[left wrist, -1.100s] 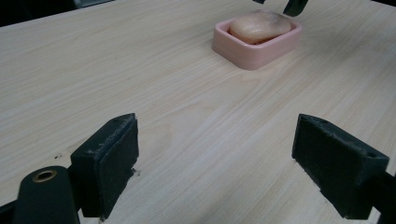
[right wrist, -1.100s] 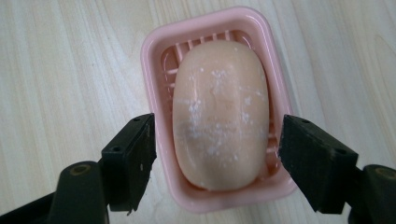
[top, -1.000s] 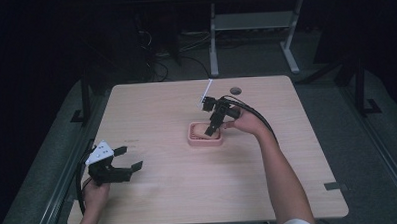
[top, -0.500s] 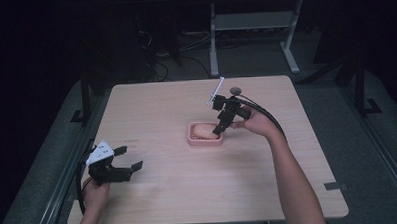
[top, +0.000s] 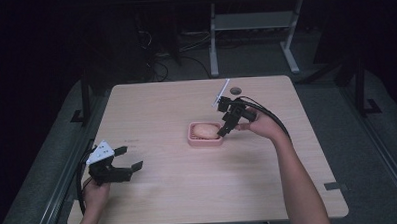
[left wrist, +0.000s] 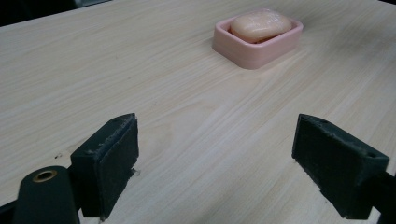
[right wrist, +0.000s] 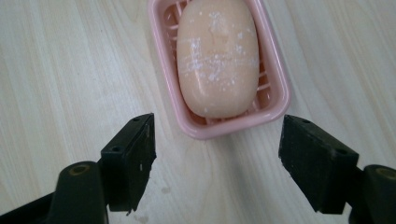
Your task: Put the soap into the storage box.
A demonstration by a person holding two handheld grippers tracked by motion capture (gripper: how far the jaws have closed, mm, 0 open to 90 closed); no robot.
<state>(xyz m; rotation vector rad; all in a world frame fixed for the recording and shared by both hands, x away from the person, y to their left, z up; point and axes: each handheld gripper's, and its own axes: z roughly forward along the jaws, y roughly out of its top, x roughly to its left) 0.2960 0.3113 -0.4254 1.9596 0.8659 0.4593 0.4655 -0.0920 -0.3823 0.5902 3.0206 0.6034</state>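
Right gripper [top: 222,132] hangs over the near end of the dish [top: 204,134], jaws spread wide and holding nothing. In the right gripper view [right wrist: 217,163] the dish [right wrist: 275,81] sits just ahead of the jaws and centred on the gap between them, its near rim reaching about level with the jaw tips; neither jaw touches it. Soap [right wrist: 217,56] lies inside the dish, long axis running away from the jaws, surface flecked white; it also shows in the high view [top: 206,130]. Bare worktop [right wrist: 60,70] lies under both jaws. Left gripper [top: 129,160] is well apart from the dish, near the worktop's [top: 189,192] edge, jaws likewise spread wide and empty. In the left gripper view [left wrist: 215,168] there is only wood grain between the jaws; the dish [left wrist: 261,49] with the soap [left wrist: 261,24] stands far ahead of them, slightly toward the right jaw's side. Whether the left jaws touch the worktop [left wrist: 140,70] cannot be told.
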